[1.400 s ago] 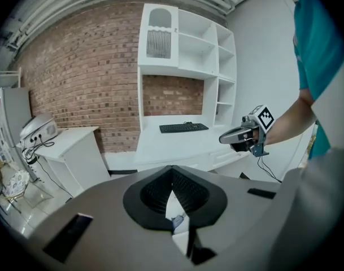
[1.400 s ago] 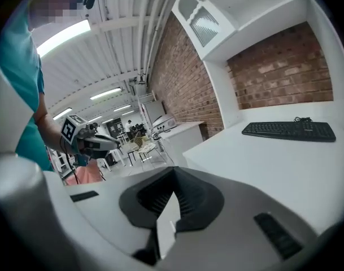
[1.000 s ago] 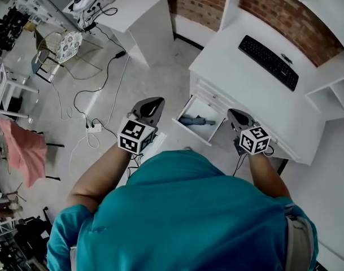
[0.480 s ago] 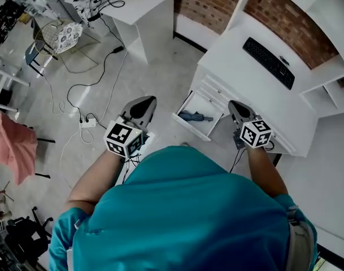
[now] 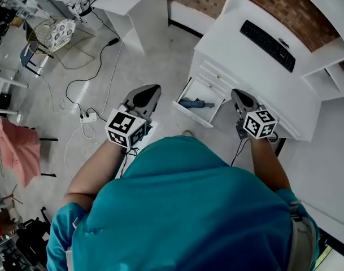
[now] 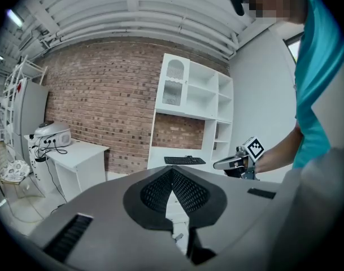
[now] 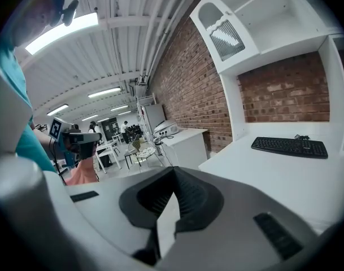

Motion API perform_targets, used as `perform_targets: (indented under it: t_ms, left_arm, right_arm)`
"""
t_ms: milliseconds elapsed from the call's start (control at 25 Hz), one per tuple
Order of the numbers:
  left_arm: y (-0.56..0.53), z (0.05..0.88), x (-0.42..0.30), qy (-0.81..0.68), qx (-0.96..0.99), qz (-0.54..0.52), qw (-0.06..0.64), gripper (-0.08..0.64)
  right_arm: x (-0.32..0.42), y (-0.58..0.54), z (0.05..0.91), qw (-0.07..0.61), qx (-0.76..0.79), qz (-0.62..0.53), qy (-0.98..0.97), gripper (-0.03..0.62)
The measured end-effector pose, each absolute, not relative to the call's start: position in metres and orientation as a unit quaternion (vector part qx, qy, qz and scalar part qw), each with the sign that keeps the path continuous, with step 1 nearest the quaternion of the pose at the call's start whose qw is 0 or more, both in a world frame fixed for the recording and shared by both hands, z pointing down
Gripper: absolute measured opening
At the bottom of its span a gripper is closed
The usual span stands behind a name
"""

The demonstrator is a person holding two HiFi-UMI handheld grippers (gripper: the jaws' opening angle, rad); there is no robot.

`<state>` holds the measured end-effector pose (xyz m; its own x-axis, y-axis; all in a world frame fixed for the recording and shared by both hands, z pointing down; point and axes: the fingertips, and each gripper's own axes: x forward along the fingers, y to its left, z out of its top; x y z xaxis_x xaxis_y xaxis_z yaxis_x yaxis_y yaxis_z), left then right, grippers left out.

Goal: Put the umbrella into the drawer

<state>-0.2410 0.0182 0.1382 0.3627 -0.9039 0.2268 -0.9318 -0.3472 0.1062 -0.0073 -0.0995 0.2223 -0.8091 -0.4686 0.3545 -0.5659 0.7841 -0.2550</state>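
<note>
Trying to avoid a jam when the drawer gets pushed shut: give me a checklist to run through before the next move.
1. Umbrella lies inside the drawer: ok.
2. Drawer closed: not ok, it stands pulled out.
3. Left gripper shut with nothing in it: ok.
4. Right gripper shut with nothing in it: ok.
5. Umbrella sits below the drawer's rim: cannot tell, too small in the head view.

Folded blue umbrella [image 5: 195, 103] in open drawer [image 5: 190, 114]
</note>
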Motion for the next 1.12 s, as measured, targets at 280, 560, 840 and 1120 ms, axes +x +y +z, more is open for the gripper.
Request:
perform_targets:
  t_ms: [280,560,840,1120]
  left_arm:
    - [0.016,0.142,-0.242,-0.557,0.819,0.074,0.112,0.015]
    - [0.017,0.149,-0.246,-0.555,0.817,0.084,0.127,0.014]
    - [0.015,0.148,-0.246,-0.551,0.82,0.085,0.127,0.015]
    - [0.012,0.147,-0.243,-0.549,0.823,0.084,0.117,0.015]
  right_arm:
    - [-0.005,-0.101,0.23,0.14,0.285,0.185,-0.93,0.021]
    - [-0.005,-0.101,0.231,0.145,0.286,0.183,-0.929,0.021]
    - [-0.005,-0.101,0.229,0.146,0.286,0.179,-0.93,0.021]
    - [-0.002,-0.104,0.229,0.145,0.287,0.18,-0.93,0.021]
